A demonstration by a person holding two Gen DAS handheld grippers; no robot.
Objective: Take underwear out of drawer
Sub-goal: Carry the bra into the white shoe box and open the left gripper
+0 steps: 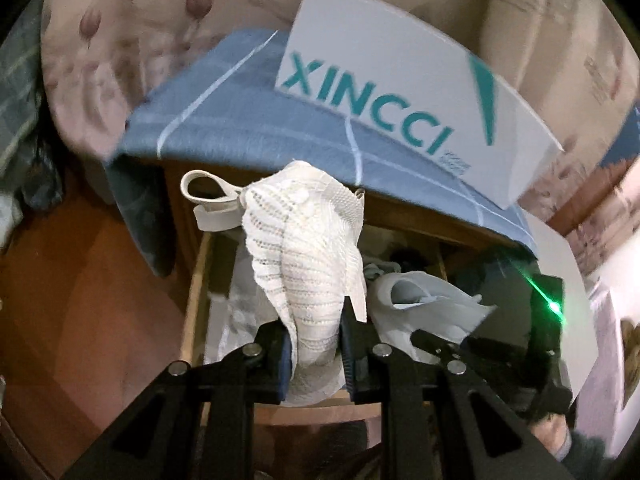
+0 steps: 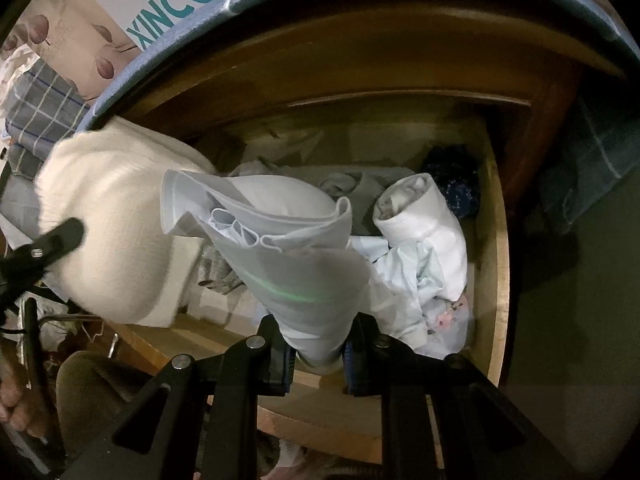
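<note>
My left gripper (image 1: 315, 350) is shut on a white lace bra (image 1: 308, 248), lifted above the open wooden drawer (image 1: 194, 280); a strap loops out to its upper left. My right gripper (image 2: 318, 354) is shut on a pale grey-blue piece of underwear (image 2: 280, 252), held over the drawer (image 2: 498, 280). In the right wrist view the white bra (image 2: 108, 224) hangs at the left, with the left gripper's fingertip (image 2: 66, 234) across it. In the left wrist view the pale underwear (image 1: 424, 300) and the right gripper (image 1: 432, 342) sit at the right.
Rolled white cloth (image 2: 424, 224), a dark blue item (image 2: 454, 180) and other folded laundry lie in the drawer. A blue cloth (image 1: 240, 120) covers the cabinet top, with a white XINCCI shoe box (image 1: 400, 92) on it. Reddish floor (image 1: 80, 280) lies left of the cabinet.
</note>
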